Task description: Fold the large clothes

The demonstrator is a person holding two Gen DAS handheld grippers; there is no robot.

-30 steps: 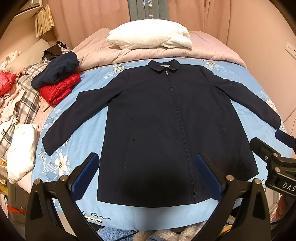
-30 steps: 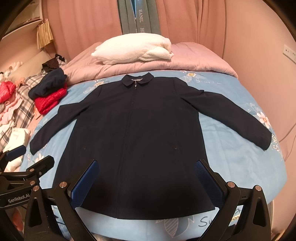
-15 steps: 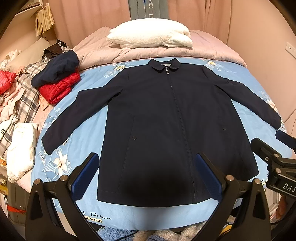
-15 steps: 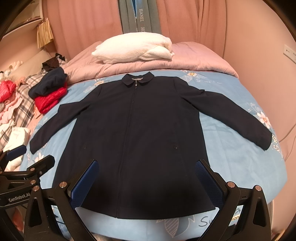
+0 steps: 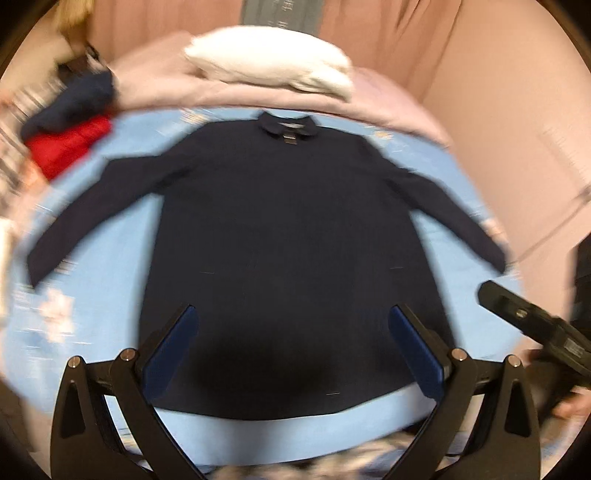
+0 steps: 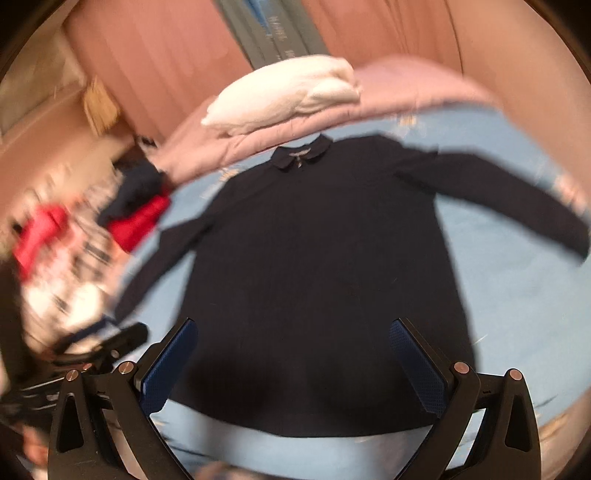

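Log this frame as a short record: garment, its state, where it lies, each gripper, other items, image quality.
garment: dark navy jacket
state: spread flat, front up, sleeves out to both sides, unfolded
surface: blue sheet on a bed
left gripper: open, holding nothing, above the hem
right gripper: open, holding nothing, above the hem
other items: white pillow beyond the collar; red garment off the left sleeve
image quality: both views motion-blurred

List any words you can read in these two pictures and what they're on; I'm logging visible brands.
None can be read.
Grey banner: lettering blurred.
Collar label on the jacket: blurred.
Plate on the right gripper: too small.
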